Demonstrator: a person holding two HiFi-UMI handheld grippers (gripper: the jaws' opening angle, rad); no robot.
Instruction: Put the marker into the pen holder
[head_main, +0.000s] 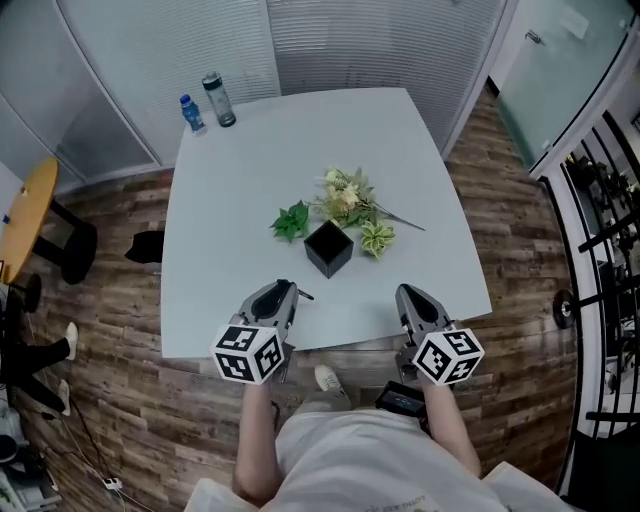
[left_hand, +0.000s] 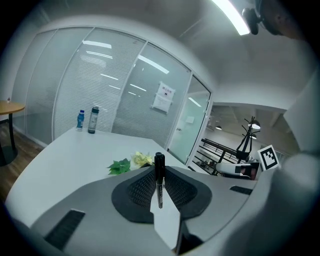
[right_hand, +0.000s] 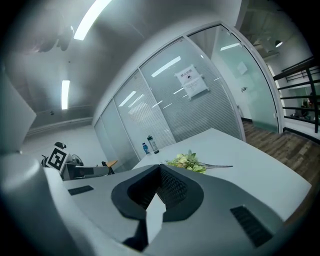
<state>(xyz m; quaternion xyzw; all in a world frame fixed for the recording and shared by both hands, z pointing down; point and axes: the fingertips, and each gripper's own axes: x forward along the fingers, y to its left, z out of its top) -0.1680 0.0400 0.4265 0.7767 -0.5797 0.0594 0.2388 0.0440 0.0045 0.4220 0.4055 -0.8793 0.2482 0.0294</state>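
Black on grey: pinches the marker (left_hand: 159, 172) crosswise in the left gripper (head_main: 283, 290), pads closed on the barrel, capped end standing clear above them. Hovers over the near edge of the white table (head_main: 240, 160), left of centre. Shows the right gripper (head_main: 410, 296) at the near right edge, jaws pressed together on nothing.

Sets the pen holder (head_main: 328, 249), a black open-topped cube, at mid-table, a little farther off and to the right of the held marker. Crowds it with flowers (head_main: 345, 195) and green leaves on its far side, touching or just beside it; cannot tell which. Leaves two bottles (head_main: 218, 99) at the far left corner, well apart from everything else.

Looks light, stiff and smooth-sided, so needs little squeeze but may swivel between two flat pads if an end knocks the holder's rim. Seems sturdy enough to survive a short drop into the cube. Favours a hold across the middle of the barrel, much as here, with one end left free to lead into the opening. Calls for lining that free end over the holder's mouth, clear of the stems behind it, before the pads let go. Risks a bounce out or a tipped holder if released off-centre.
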